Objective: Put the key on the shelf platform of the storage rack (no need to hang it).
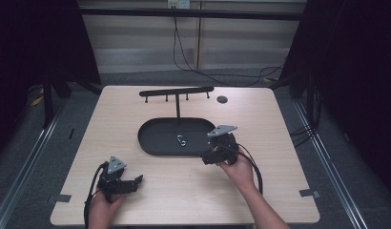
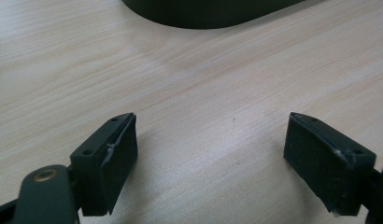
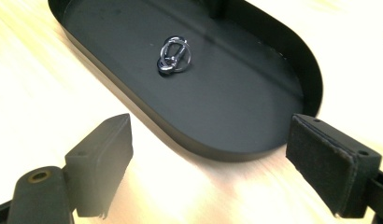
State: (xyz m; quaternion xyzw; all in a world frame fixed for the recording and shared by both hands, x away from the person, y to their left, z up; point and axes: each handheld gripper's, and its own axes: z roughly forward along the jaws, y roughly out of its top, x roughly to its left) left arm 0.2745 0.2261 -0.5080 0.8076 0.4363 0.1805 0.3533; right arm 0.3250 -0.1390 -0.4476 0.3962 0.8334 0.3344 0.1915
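The right gripper (image 1: 210, 153) hangs at the near right rim of the black oval tray (image 1: 150, 138), its fingers (image 3: 330, 163) spread wide with nothing between them. The tray's long axis runs left to right across the counter (image 1: 260, 119), with bare wood on every side. A small shiny metal ring (image 3: 173, 55), made of linked loops, lies flat near the tray's middle. The left gripper (image 1: 134, 182) sits low at the near left, fingers (image 2: 108, 161) apart over bare wood, well clear of the tray.
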